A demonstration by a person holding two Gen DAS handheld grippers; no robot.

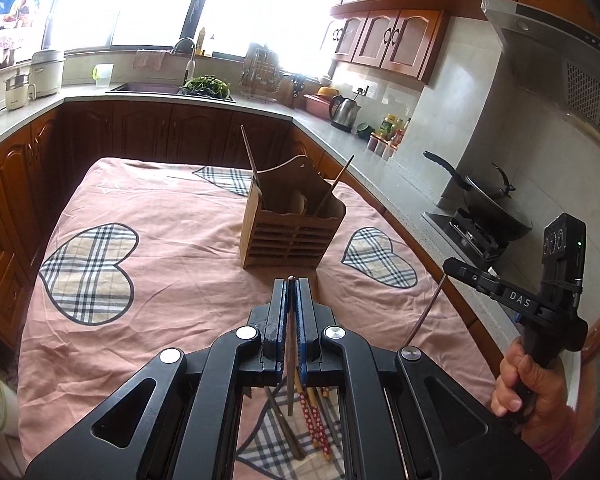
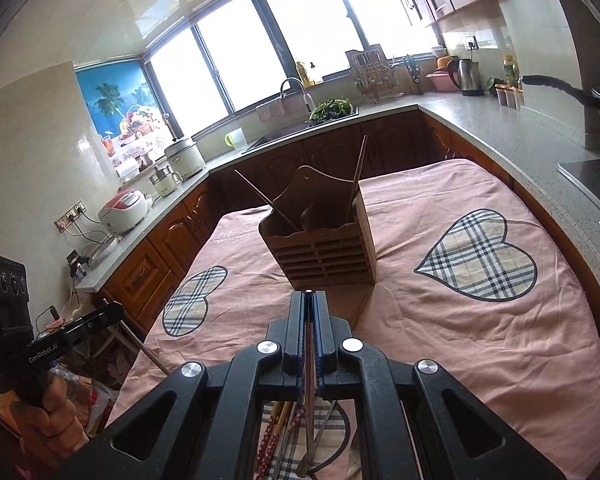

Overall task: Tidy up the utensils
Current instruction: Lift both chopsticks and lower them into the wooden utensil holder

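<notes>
Pink heart-patched cloth [image 1: 172, 264] covers the table; mid-frame stands a wooden holder [image 1: 292, 228]. Left gripper [image 1: 291, 280] and right gripper [image 2: 308, 294] each pinch one chopstick [image 1: 290, 384] [image 2: 309, 392].

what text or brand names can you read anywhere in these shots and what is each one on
"DAS": on the arm of the right hand-held gripper, seen from the left wrist view.
"GenRobot.AI": on the arm of the left hand-held gripper, seen from the right wrist view.
Condiment bottles and the rice cooker: labels too small to read.
</notes>
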